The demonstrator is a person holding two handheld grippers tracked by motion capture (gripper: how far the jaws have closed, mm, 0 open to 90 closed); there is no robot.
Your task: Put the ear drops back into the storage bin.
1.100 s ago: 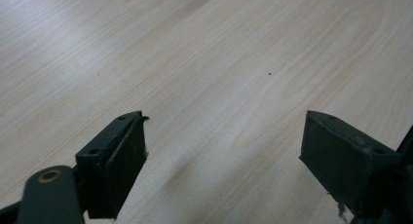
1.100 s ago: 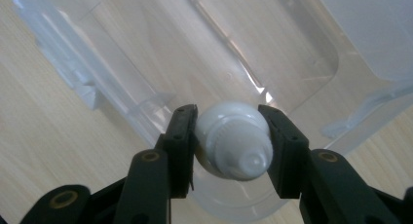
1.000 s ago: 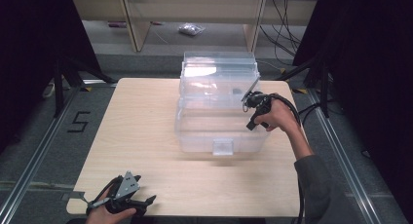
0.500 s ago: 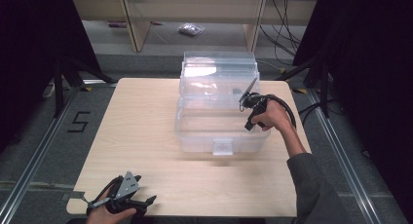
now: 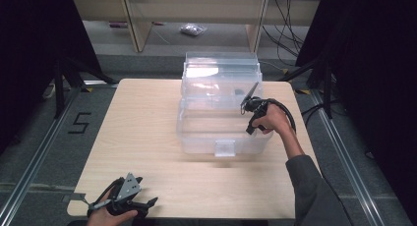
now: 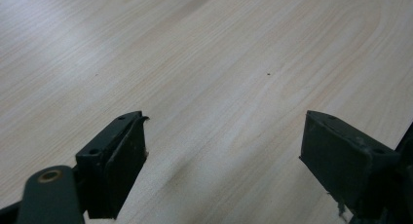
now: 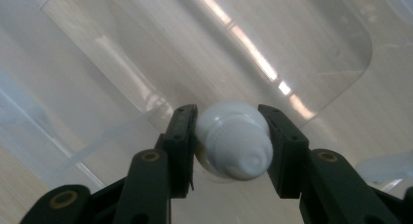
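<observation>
Item: white bottle (image 7: 234,145), clamped between the jaws of the right gripper (image 5: 252,109), inside the open clear bin (image 5: 196,137) at table centre, toward 3 o'clock. Step: placing. Next, probably: lower, release. Left gripper (image 5: 129,202): jaws apart, resting at 7 o'clock.

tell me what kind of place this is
Likely a lab recording station: a bare wooden table between metal floor rails, dark curtains at the sides, loose cables behind, and a number marked on the floor.
</observation>
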